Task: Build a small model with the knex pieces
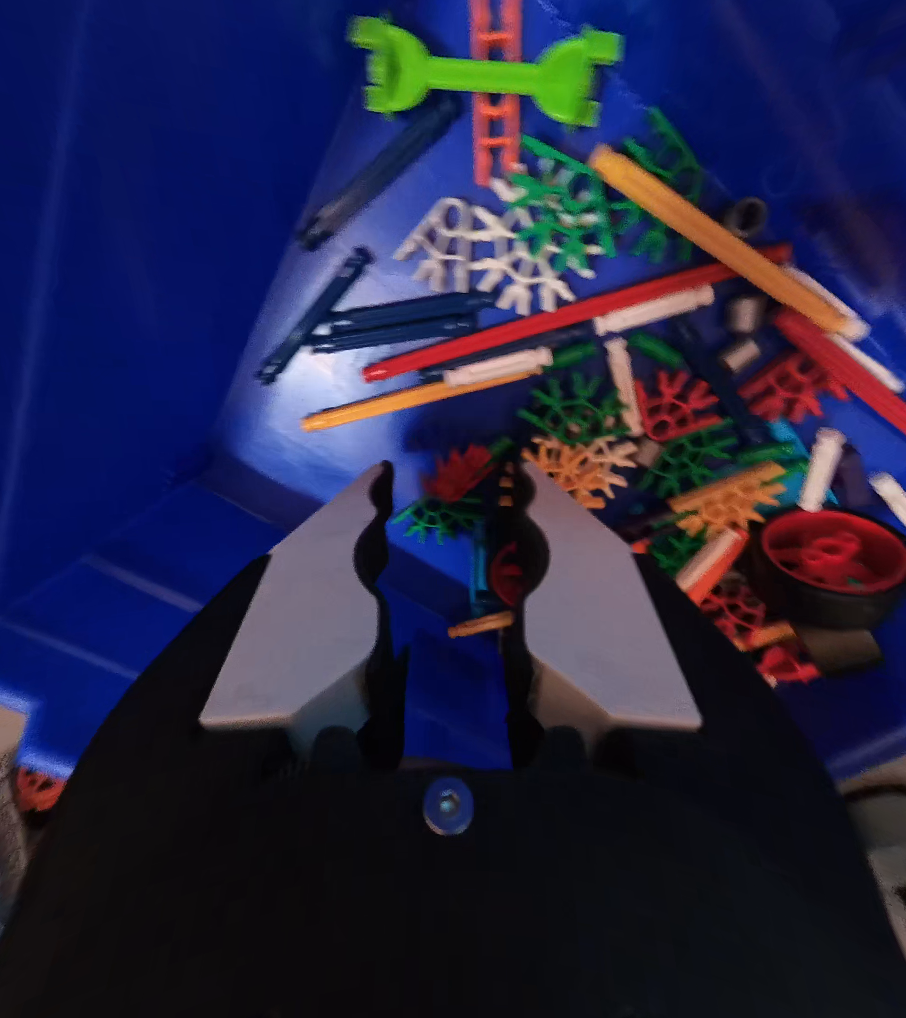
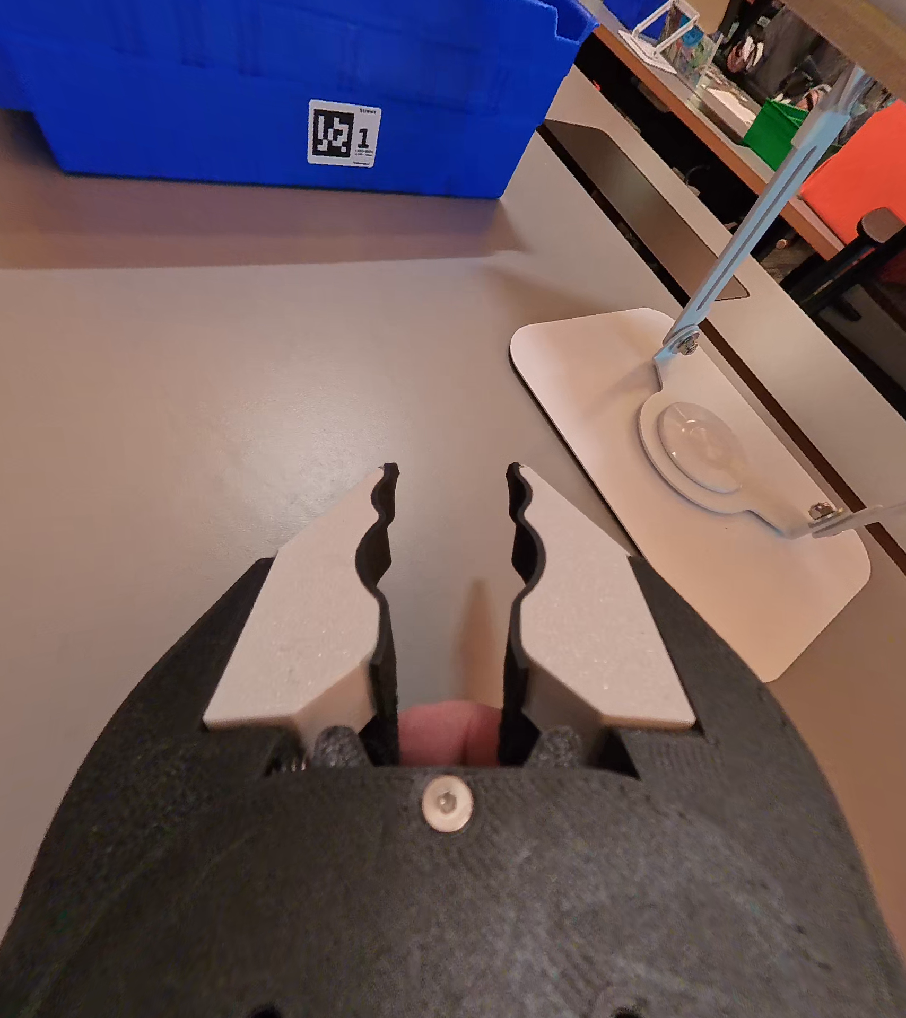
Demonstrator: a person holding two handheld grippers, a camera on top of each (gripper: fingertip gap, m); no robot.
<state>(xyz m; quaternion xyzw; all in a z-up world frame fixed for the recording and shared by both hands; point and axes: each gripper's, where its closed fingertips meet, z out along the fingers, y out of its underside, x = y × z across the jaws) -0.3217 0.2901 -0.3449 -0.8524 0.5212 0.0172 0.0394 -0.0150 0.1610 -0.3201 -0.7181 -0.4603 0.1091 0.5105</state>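
Where beige table [image 2: 219, 385] spreads, blue bin [image 2: 274, 110] sits behind.

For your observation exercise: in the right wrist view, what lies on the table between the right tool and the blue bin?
Nothing: only bare table separates the right tool from the blue bin, shown in the right wrist view.

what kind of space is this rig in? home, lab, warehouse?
Probably a lab or workshop, not a home. A blue bin carrying a printed marker tag sits on a plain tabletop, a white stand base is set up beside it, and cluttered benches run behind.
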